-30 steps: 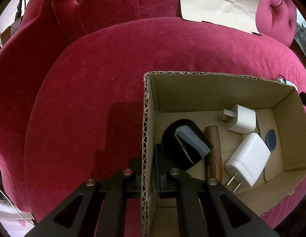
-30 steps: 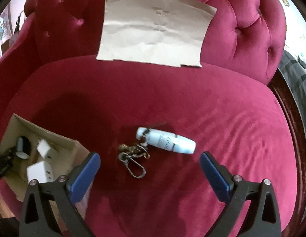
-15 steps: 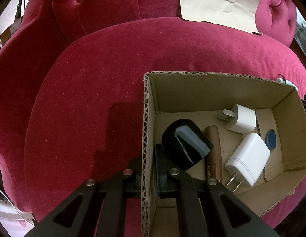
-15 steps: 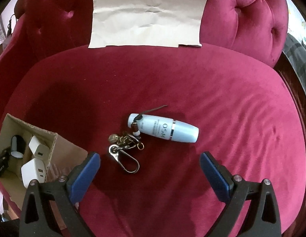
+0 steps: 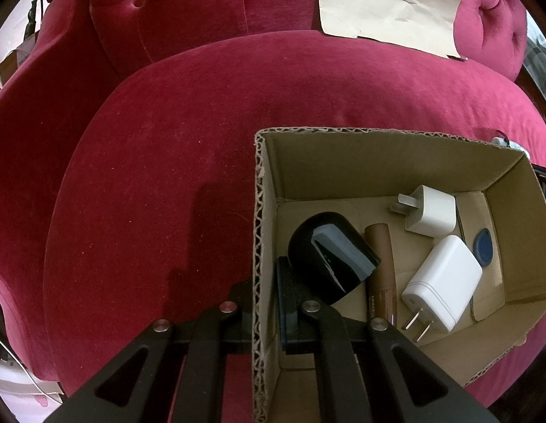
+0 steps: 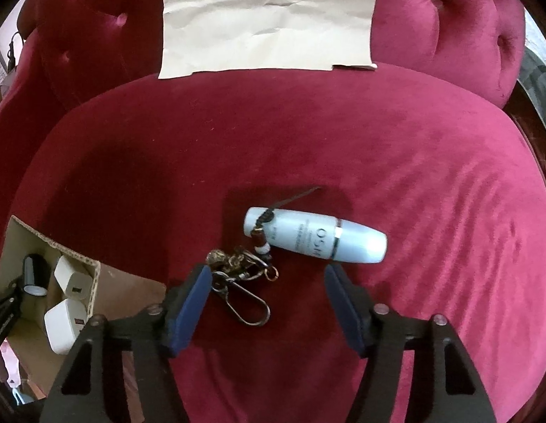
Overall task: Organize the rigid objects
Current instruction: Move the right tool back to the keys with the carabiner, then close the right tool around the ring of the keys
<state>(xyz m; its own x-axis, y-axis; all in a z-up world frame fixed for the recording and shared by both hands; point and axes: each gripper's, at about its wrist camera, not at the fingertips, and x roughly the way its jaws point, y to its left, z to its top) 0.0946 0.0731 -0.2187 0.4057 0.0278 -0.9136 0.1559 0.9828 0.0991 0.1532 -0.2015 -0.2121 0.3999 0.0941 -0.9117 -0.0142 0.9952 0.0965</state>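
The left gripper (image 5: 264, 303) is clamped on the near wall of the brown cardboard box (image 5: 378, 162). The right gripper (image 6: 265, 299) has its jaws apart, just been closing, around the brass key ring with carabiner clip (image 6: 243, 280) on the red velvet sofa seat (image 6: 343, 141), the pale blue cosmetic bottle (image 6: 315, 236) lying at one o'clock. Pickup looks underway; next it likely needs a firm pinch, then a carry toward nine o'clock.

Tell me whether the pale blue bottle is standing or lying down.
Lying down. The pale blue bottle rests on its side on the red cushion, its printed letters running sideways, with the keychain's cord draped over one end.
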